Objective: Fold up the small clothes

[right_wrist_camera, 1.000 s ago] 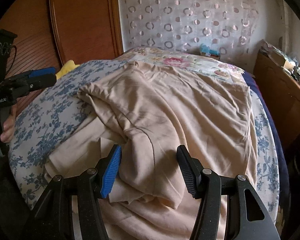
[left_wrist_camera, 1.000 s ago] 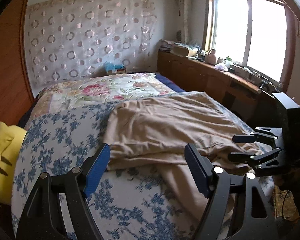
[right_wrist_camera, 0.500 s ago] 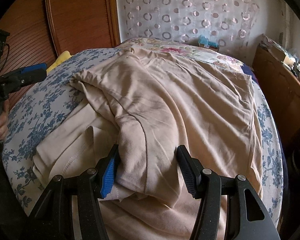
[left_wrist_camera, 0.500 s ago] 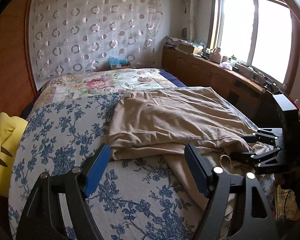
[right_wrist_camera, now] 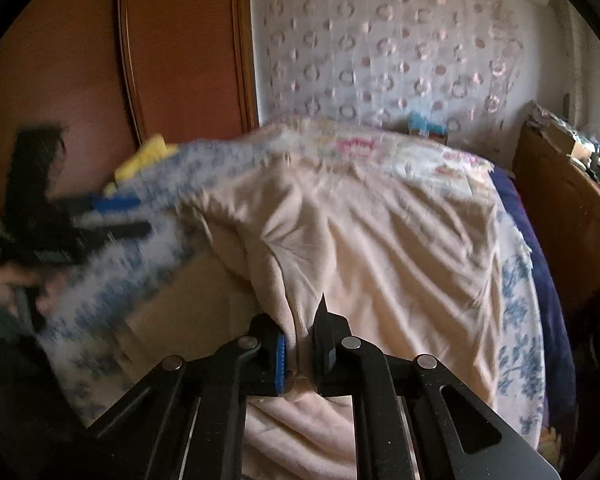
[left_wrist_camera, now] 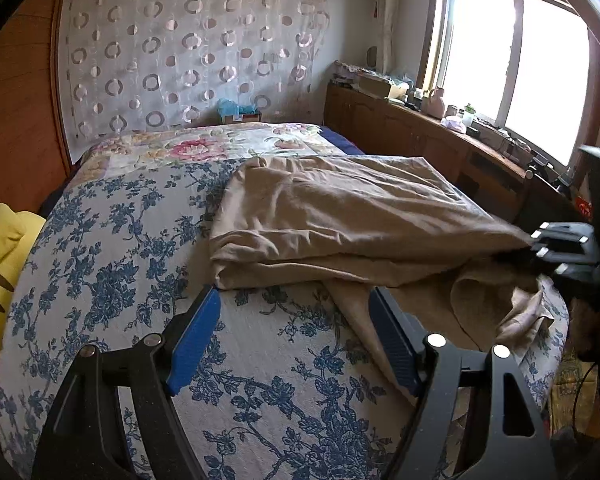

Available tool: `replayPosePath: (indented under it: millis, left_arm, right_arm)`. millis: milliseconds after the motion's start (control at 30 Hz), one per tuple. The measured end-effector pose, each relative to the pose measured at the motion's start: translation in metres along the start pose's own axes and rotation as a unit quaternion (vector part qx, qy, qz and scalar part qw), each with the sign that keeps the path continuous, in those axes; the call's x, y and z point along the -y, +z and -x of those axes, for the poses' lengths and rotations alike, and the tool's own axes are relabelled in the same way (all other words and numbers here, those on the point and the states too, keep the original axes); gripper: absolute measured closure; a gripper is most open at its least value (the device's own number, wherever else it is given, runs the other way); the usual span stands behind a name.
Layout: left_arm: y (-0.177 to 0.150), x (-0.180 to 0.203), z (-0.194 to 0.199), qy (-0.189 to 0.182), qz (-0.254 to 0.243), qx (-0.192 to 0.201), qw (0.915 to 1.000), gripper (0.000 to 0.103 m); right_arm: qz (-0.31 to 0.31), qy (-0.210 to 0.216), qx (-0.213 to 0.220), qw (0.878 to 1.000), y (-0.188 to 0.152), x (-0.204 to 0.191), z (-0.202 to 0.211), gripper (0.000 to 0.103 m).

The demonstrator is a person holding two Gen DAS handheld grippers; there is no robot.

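Note:
A beige garment [left_wrist_camera: 340,216] lies partly folded on the bed, its near edge doubled over. In the left wrist view my left gripper [left_wrist_camera: 294,340] hangs open just short of the garment's near left corner, nothing between its blue pads. My right gripper [right_wrist_camera: 302,354] is shut on a bunched fold of the beige garment [right_wrist_camera: 380,248] and lifts it so the cloth pulls taut. The right gripper [left_wrist_camera: 540,246] also shows at the right edge of the left wrist view, gripping the cloth. The left gripper [right_wrist_camera: 120,216] appears blurred at the left of the right wrist view.
The bed carries a blue floral cover [left_wrist_camera: 112,264] and a flowered quilt [left_wrist_camera: 204,148] at the far end. A yellow plush toy [left_wrist_camera: 4,256] sits at the left edge. A cluttered wooden cabinet [left_wrist_camera: 440,140] runs under the window on the right. A wooden panel [right_wrist_camera: 180,60] stands behind.
My right gripper went from open around the cloth to shut on a fold and pulled it up. The left gripper moved closer to the garment's near left corner and stays open.

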State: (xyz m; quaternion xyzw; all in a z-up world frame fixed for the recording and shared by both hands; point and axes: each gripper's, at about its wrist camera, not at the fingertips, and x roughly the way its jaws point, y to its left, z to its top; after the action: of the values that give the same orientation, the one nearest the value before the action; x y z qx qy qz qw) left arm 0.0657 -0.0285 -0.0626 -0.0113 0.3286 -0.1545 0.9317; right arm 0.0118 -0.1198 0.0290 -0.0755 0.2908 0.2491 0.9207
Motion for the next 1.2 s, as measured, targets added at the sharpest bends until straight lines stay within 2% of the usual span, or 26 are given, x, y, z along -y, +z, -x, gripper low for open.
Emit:
replayPosePath:
  millis: [133,200,333,400,467,533,567,600,733,867,1200]
  left_arm:
    - [0.001,0.001,0.003,-0.002,-0.001,0.005,1.0000,0.026]
    - [0.002,0.002,0.005,-0.004,-0.001,0.007,1.0000,0.026]
    - [0.002,0.006,0.008,-0.007,-0.004,0.010,0.9999,0.026]
    - [0.003,0.008,0.009,-0.009,-0.005,0.012,0.9999,0.026]
    - [0.003,0.011,0.010,-0.010,-0.007,0.014,0.9998,0.026]
    - [0.003,0.014,0.011,-0.011,-0.010,0.015,0.9998,0.026]
    - [0.003,0.015,0.011,-0.011,-0.010,0.015,0.9998,0.026]
    - [0.003,0.015,0.011,-0.011,-0.010,0.015,0.9998,0.026]
    - [0.004,0.017,0.012,-0.011,-0.011,0.014,0.9998,0.026]
    - [0.004,0.017,0.012,-0.009,-0.012,0.016,0.9998,0.026]
    - [0.005,0.007,0.022,0.004,-0.009,0.027,0.9996,0.026]
  right_arm:
    - [-0.019,0.006,0.033,0.999,0.006,0.010,0.038,0.093]
    - [-0.023,-0.005,0.038,0.999,0.004,0.016,0.054,0.093]
    - [-0.039,-0.047,0.015,0.998,-0.018,0.036,0.070,0.093]
    - [-0.053,-0.070,-0.010,0.996,-0.034,0.047,0.068,0.091]
    - [-0.064,-0.083,-0.045,0.994,-0.051,0.057,0.060,0.086]
    - [-0.066,-0.102,-0.057,0.991,-0.061,0.061,0.059,0.074]
    - [-0.066,-0.108,-0.062,0.990,-0.064,0.063,0.059,0.061]
    - [-0.066,-0.109,-0.062,0.990,-0.065,0.064,0.060,0.055]
    - [-0.061,-0.105,-0.040,0.992,-0.053,0.059,0.068,0.054]
    - [-0.045,-0.093,-0.025,0.994,-0.033,0.048,0.057,0.054]
    - [0.001,-0.036,-0.042,0.998,-0.001,0.030,-0.014,0.054]
